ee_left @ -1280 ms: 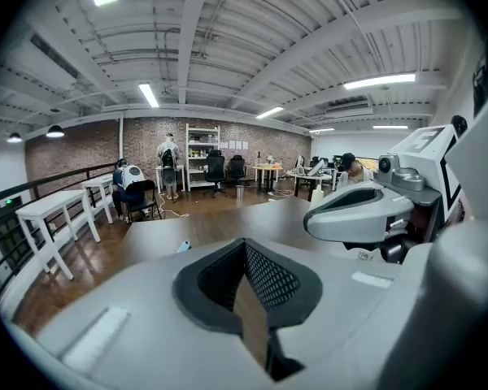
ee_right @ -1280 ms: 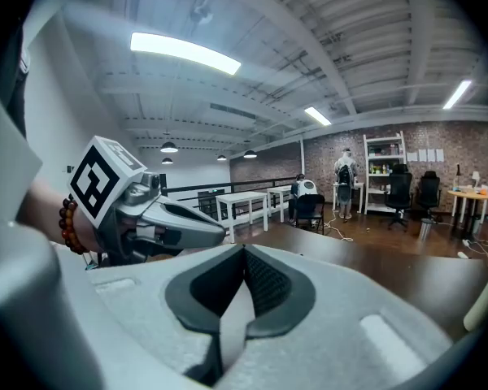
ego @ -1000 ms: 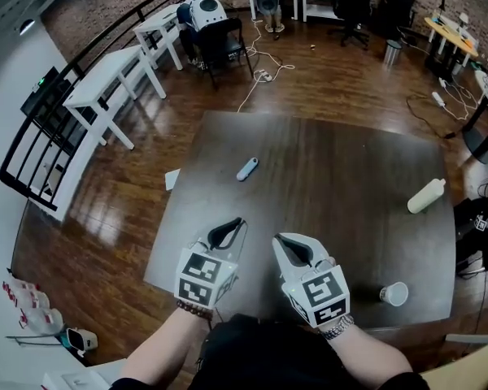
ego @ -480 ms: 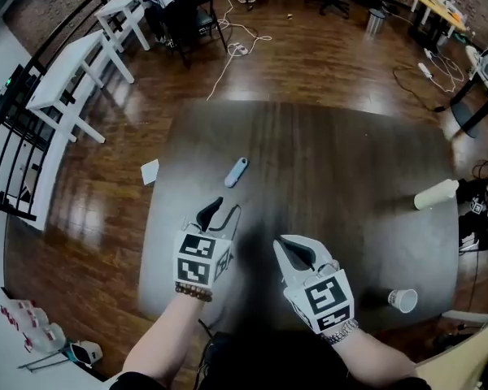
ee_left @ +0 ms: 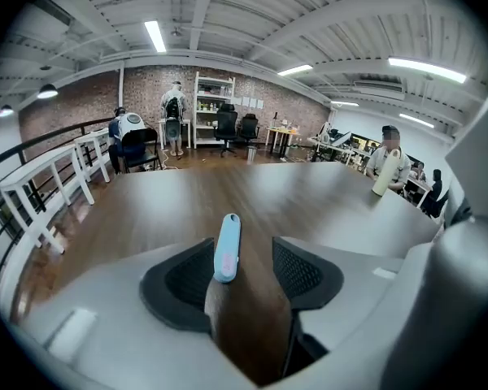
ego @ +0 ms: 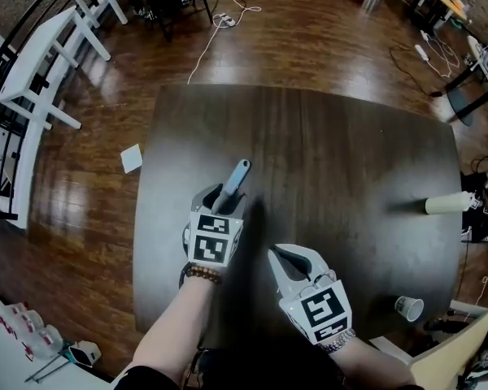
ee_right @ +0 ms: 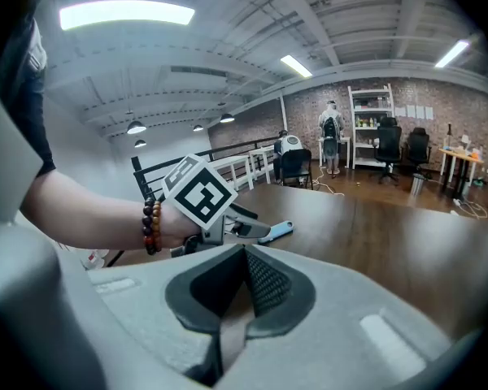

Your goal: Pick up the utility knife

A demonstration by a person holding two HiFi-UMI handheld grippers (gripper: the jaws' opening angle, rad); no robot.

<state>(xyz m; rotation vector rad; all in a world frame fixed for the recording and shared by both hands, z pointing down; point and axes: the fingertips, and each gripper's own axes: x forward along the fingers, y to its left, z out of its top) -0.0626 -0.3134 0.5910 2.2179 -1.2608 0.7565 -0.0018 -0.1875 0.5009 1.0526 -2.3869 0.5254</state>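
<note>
The utility knife (ego: 236,175) is a slim light-blue stick lying on the dark wooden table (ego: 333,136), left of the middle. My left gripper (ego: 220,198) points down at its near end. In the left gripper view the jaws are opening, and the knife (ee_left: 226,247) lies between the pads, close to the left one, with neither pad pressing on it. My right gripper (ego: 286,255) hovers nearer to me and to the right, with its jaws together and nothing in them. The right gripper view shows the left gripper (ee_right: 228,230) with the knife (ee_right: 278,231) poking out beyond it.
A white bottle (ego: 447,204) lies on its side at the table's right edge. A paper cup (ego: 408,307) stands near the front right corner. A scrap of paper (ego: 131,158) is on the floor to the left, near white tables (ego: 32,63).
My left gripper has moved forward and down to the knife, and its jaws have gone from shut to wide apart around it. The right gripper shifted slightly forward.
</note>
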